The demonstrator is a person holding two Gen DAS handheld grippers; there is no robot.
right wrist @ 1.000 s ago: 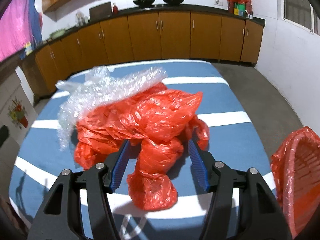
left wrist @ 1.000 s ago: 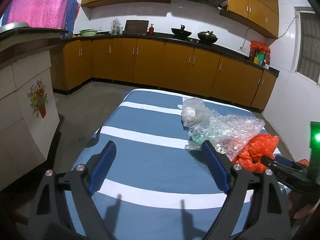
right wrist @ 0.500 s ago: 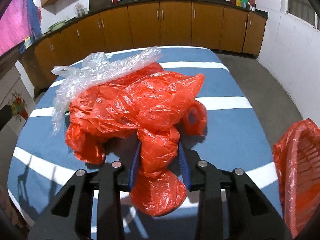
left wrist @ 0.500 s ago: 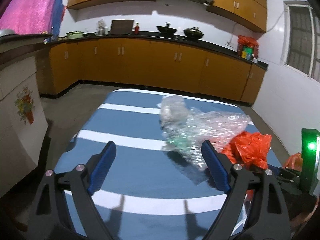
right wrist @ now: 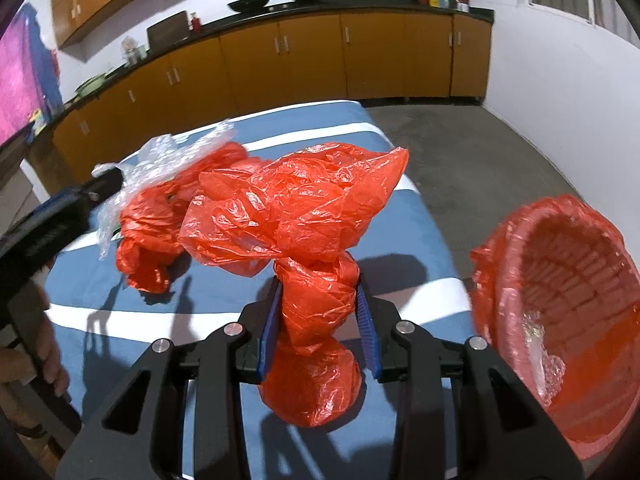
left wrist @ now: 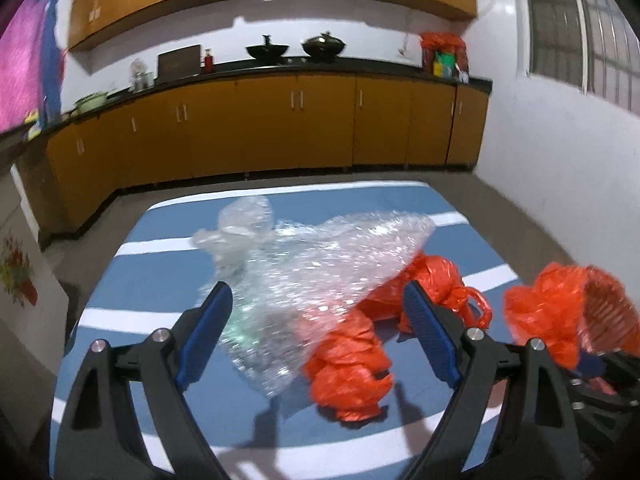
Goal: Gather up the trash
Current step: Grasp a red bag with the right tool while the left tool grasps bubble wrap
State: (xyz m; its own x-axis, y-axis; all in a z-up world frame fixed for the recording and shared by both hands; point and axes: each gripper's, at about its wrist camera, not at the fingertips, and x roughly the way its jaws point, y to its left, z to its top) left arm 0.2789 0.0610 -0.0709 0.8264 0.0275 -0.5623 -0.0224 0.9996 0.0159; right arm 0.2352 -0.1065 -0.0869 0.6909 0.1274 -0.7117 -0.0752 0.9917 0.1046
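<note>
My right gripper [right wrist: 318, 328] is shut on a crumpled orange plastic bag [right wrist: 296, 208] and holds it lifted above the blue striped table [right wrist: 404, 216]. A second orange bag [right wrist: 148, 232] lies on the table under clear bubble wrap [right wrist: 160, 160]. In the left wrist view my left gripper [left wrist: 316, 336] is open, its fingers either side of the bubble wrap [left wrist: 312, 272] and the orange bag [left wrist: 352, 368] on the table. The lifted bag [left wrist: 548, 316] shows at the right there.
A red basket lined with orange plastic [right wrist: 560, 320] stands right of the table and holds a piece of clear wrap [right wrist: 536, 344]. Wooden kitchen cabinets [left wrist: 280, 132] run along the back wall. A white wall [left wrist: 560, 160] is at the right.
My right gripper has shut on the orange bag and lifted it toward the basket. My left gripper has swung right and closer to the bubble wrap.
</note>
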